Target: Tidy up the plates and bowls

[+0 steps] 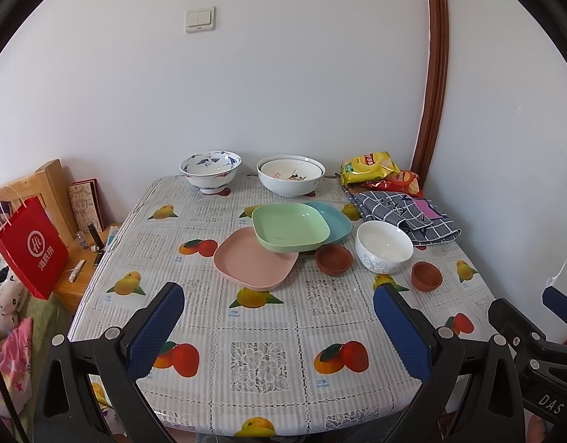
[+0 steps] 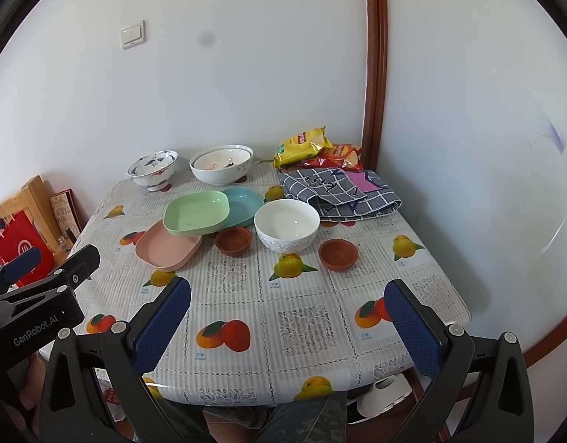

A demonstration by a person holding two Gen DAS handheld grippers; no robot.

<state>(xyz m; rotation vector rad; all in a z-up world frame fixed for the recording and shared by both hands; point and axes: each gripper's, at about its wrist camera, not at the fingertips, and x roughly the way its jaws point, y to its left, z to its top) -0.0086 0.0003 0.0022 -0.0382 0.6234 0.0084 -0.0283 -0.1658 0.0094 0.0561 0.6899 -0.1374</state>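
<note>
Mid-table, a green square plate [image 1: 290, 226] [image 2: 196, 212] leans over a pink plate [image 1: 252, 264] [image 2: 167, 247] and a teal plate [image 1: 333, 217] [image 2: 244, 203]. A white bowl [image 1: 383, 245] [image 2: 287, 225] stands to their right, with two small brown bowls [image 1: 334, 258] [image 1: 426, 275] [image 2: 233, 240] [image 2: 338, 253] beside it. At the back stand a blue-patterned bowl [image 1: 210, 170] [image 2: 153, 166] and a large white bowl [image 1: 290, 174] [image 2: 221, 164] with another nested inside. My left gripper [image 1: 279, 299] and right gripper [image 2: 289, 295] hover open over the near table edge, holding nothing.
The table has a fruit-print cloth [image 1: 261, 332] [image 2: 305, 317]. Snack bags [image 1: 370, 168] [image 2: 305, 146] and a folded checked cloth [image 1: 405, 214] [image 2: 338, 192] lie at the back right by the wall. A red paper bag [image 1: 30, 245] hangs off the left side.
</note>
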